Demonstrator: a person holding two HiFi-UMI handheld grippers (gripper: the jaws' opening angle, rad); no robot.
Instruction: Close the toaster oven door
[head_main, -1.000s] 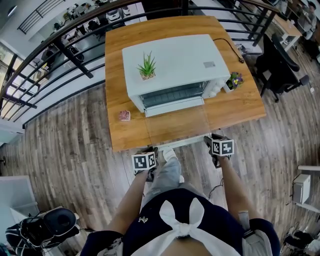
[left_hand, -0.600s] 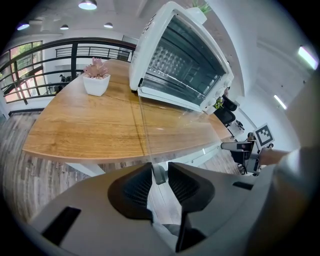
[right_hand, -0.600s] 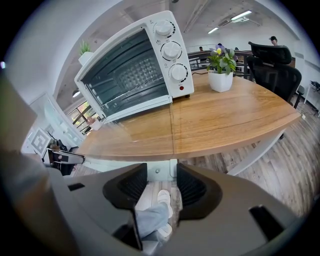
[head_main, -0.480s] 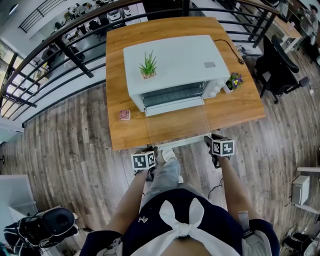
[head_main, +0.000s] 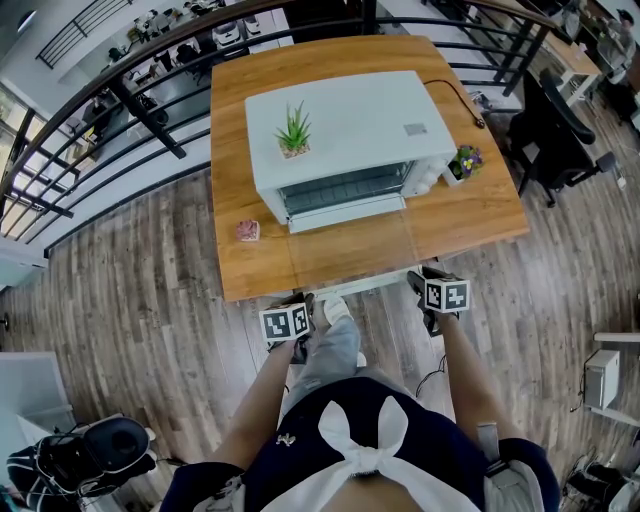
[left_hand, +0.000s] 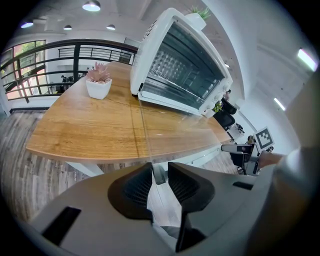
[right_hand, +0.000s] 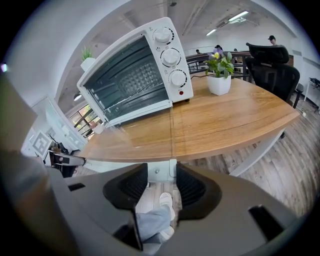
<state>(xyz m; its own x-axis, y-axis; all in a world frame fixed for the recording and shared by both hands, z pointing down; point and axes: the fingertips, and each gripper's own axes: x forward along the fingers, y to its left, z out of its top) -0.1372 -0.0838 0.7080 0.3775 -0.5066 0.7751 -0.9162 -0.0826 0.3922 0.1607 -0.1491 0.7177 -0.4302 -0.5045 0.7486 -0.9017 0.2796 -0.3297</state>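
A white toaster oven (head_main: 340, 120) stands on the wooden table (head_main: 470, 215) with its glass door (head_main: 350, 245) folded down flat toward me. The door's white handle (head_main: 365, 287) runs along the table's front edge. My left gripper (head_main: 305, 300) is at the handle's left end. In the left gripper view its jaws (left_hand: 159, 175) stand narrow and press on the handle's end post. My right gripper (head_main: 418, 283) is at the right end. In the right gripper view its jaws (right_hand: 161, 175) stand wider, and the handle's bracket fills the gap between them.
A green succulent (head_main: 294, 135) sits on top of the oven. A pink potted plant (head_main: 249, 231) stands at the table's left and a flower pot (head_main: 465, 162) at the oven's right. A black railing (head_main: 150, 110) and an office chair (head_main: 560, 130) flank the table. My leg (head_main: 335, 345) is under the front edge.
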